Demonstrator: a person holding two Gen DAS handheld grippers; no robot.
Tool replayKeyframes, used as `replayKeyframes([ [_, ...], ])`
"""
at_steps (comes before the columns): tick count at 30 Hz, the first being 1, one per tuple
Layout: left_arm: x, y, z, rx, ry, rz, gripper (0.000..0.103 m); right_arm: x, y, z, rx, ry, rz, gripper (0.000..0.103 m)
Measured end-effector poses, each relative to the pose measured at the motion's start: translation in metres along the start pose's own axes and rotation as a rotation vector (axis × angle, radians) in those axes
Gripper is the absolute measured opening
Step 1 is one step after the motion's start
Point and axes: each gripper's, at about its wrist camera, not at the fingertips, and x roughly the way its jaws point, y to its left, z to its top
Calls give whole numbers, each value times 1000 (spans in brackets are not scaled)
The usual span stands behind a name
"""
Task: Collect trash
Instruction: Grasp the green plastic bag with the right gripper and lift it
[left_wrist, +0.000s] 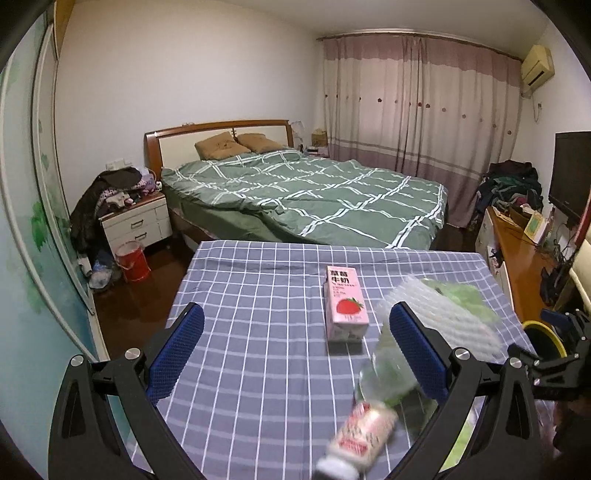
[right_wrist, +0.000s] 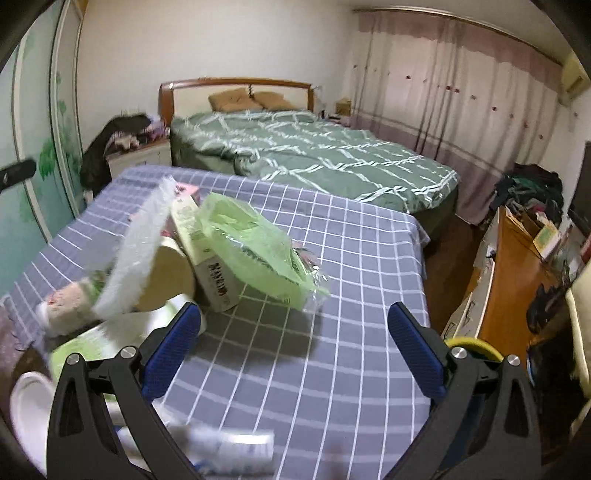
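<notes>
From the left wrist, the left gripper (left_wrist: 295, 341) hung spread wide over the checked counter (left_wrist: 240, 295), grasping nothing. One pink milk carton (left_wrist: 345, 302) stood untouched ahead; one blurred bottle (left_wrist: 364, 424) tumbled near the right finger. Next pick: likely that carton.

From the right wrist, the right gripper (right_wrist: 295, 341) gaped too, released. Trash piled at left: one green bag (right_wrist: 251, 251), one foam sheet (right_wrist: 142, 251), perhaps one small box (right_wrist: 216, 284).

Bottle (left_wrist: 364, 421) blurred, cut off at bottom edge; trash pile (right_wrist: 207, 254) motion-smeared, contents unclear.
</notes>
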Motion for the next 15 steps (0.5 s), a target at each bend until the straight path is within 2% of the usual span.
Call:
replayKeyframes([
  [5, 33, 9, 0, -17, -44, 24, 99, 34, 9, 11, -62, 19, -42, 93],
  [7, 46, 15, -4, -42, -45, 5, 99, 42, 12, 14, -74, 15, -45, 79],
  [8, 53, 19, -7, -51, -32, -12, 99, 43, 12, 13, -74, 12, -40, 76],
  [9, 60, 21, -8, -58, -13, -23, 99, 46, 12, 13, -73, 5, -30, 65],
  [10, 64, 23, -9, -62, 3, -29, 99, 48, 9, 14, -70, 3, -17, 50],
  [11, 69, 26, -11, -72, 18, -41, 99, 50, 6, 13, -56, 7, 0, 43],
  [13, 74, 28, -14, -86, 37, -59, 99, 53, -4, 11, -3, 14, 30, 20],
  [15, 79, 26, -17, -87, 55, -86, 99, 49, -13, 11, 38, -2, 44, 12],
])
